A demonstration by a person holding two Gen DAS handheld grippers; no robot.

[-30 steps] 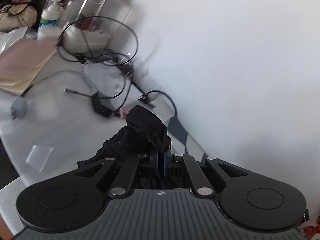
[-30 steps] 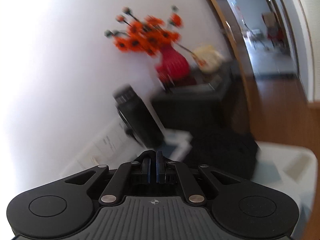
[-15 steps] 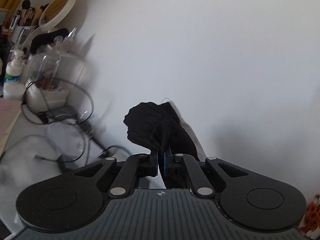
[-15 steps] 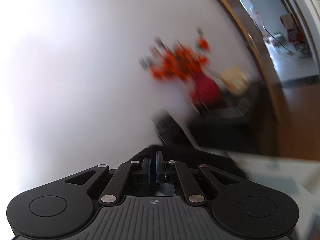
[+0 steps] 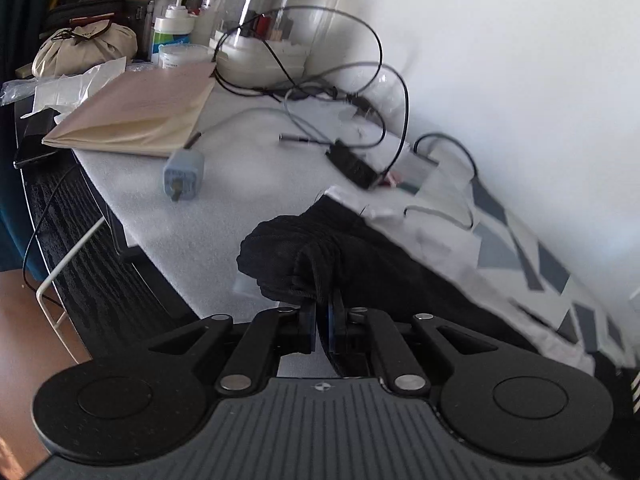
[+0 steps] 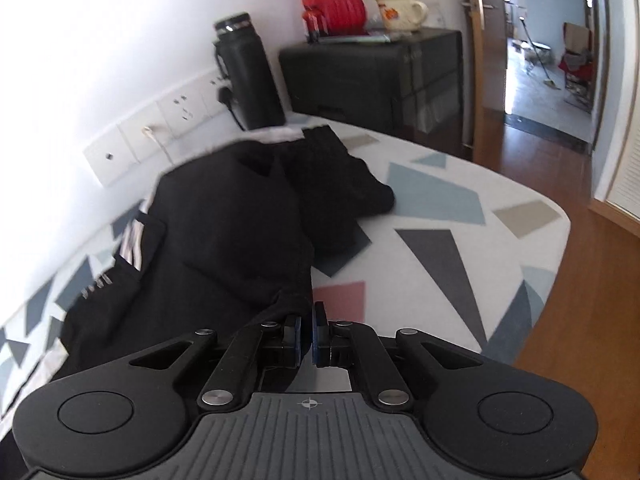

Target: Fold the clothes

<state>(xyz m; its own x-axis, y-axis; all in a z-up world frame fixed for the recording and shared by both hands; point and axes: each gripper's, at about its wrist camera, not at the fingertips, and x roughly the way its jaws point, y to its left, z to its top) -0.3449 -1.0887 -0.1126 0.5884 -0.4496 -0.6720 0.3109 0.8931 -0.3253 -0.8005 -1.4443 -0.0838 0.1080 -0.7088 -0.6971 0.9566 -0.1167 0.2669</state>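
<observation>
1. The desk (image 6: 500, 216) is seen covered by a pale cloth printed with grey, blue, tan and red triangles; its rounded far edge is bordered by a wooden floor (image 6: 568, 168).
2. A white wall (image 6: 100, 40) is seen along the desk, fitted with a strip of sockets (image 6: 160, 128).
3. The black garment (image 6: 224, 232) is spread on the desk beside the wall, with striped white trim along the wall side and one part folded across towards the far end.
4. The right claw (image 6: 307, 334) is seen with its pads together on the near edge of the black garment; little cloth shows between them.
5. The left claw (image 5: 322, 320) is clamped on a bunched fold of the same garment (image 5: 296, 256), which is lifted ahead of the pads.
6. Shown only in the right wrist view: a black flask (image 6: 248, 76) against the wall, a black cabinet (image 6: 380, 76) carrying a red vase (image 6: 340, 4) with orange flowers and a cream mug (image 6: 400, 10), and an open doorway (image 6: 536, 40).
7. Shown only in the left wrist view: a tangle of black cables (image 5: 332, 92), a grey plug adapter (image 5: 182, 176), a tan folder (image 5: 136, 116), a pump bottle (image 5: 172, 28) and a clear container (image 5: 264, 32), all at the desk's cluttered end.
</observation>
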